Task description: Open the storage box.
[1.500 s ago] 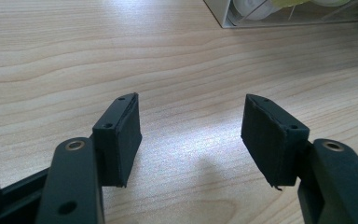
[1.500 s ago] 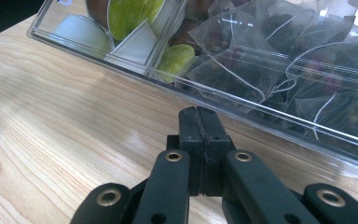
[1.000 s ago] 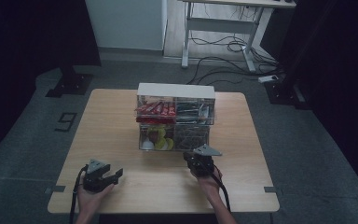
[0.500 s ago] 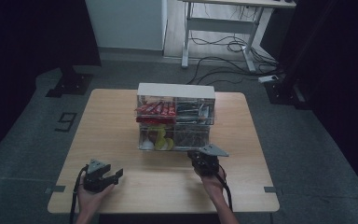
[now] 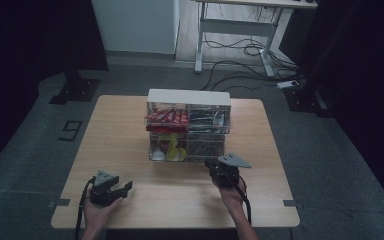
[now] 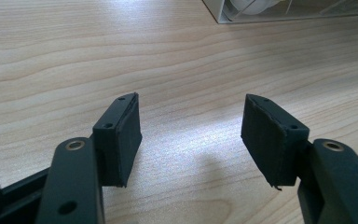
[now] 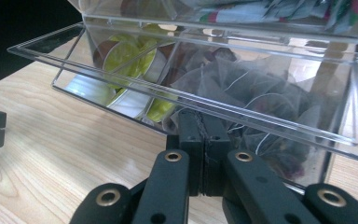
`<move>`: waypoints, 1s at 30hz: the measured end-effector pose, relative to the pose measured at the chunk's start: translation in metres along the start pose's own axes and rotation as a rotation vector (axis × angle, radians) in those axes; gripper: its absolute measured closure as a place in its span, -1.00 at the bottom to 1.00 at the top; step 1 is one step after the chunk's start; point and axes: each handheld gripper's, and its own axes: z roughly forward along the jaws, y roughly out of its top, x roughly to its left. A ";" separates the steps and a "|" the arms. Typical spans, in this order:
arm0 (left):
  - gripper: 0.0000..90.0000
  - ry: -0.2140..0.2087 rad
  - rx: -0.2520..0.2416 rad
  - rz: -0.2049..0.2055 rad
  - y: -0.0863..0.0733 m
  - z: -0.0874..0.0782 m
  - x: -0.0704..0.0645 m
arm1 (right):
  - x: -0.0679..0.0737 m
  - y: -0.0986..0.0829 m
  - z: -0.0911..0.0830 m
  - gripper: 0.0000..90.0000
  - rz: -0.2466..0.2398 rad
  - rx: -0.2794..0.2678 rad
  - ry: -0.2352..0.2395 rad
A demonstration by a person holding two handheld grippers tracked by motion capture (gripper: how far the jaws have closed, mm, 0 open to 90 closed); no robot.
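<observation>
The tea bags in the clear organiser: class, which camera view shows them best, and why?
The right gripper view: the tea bags lie close up behind the clear drawer front. The high view shows them as a small dark patch; the left gripper view catches just the organiser's corner.

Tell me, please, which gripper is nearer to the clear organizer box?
Right. The right gripper sits at the clear organizer box, jaws shut by its lower drawer front; the left gripper rests open on the table, well short of it.
</observation>
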 end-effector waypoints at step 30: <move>-0.15 0.000 -0.030 -0.009 0.004 -0.010 0.004 | 0.004 0.024 0.002 0.95 0.010 -0.020 0.015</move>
